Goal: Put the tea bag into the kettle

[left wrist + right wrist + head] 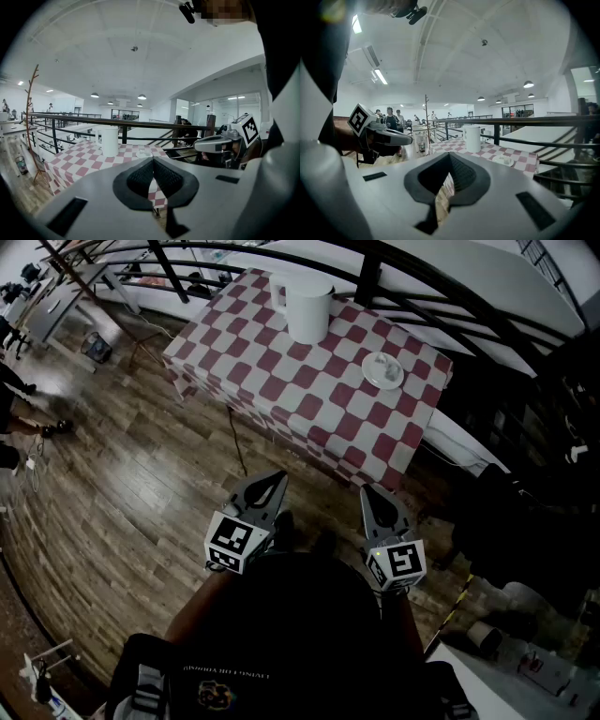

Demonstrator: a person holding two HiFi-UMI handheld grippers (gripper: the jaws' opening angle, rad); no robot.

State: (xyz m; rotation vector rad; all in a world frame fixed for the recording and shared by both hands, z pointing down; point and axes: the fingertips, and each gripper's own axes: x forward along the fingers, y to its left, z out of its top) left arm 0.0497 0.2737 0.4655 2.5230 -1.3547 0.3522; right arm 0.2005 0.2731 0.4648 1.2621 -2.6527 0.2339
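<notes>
1. kettle [307, 307]: white and tall, it stands upright on the red-and-white checked tablecloth [281, 371], towards the far side of the table, close to the black railing [375, 263].
2. a small white saucer [382, 371] sits on the same cloth to the right of the kettle, apart from it and nearer the table's right edge.
3. a small pale thing on the saucer may be the tea bag [382, 367]; it is too small to tell for sure.
4. the left gripper [267, 486] is held close to the person's body over the wooden floor [141, 474], well short of the kettle and off the table altogether.
5. in the left gripper view its jaws are pressed together at the tips, with nothing between them; the kettle shows beyond them, a little to the left.
6. the right gripper [380, 502] is held level with the left one, also well back from the kettle, with its tips towards the table's near corner.
7. in the right gripper view its jaws meet at the tip and hold nothing; a thin slit lower down shows only the checked cloth behind.
8. each gripper view catches the other gripper off to the side, on the near side of the kettle.
</notes>
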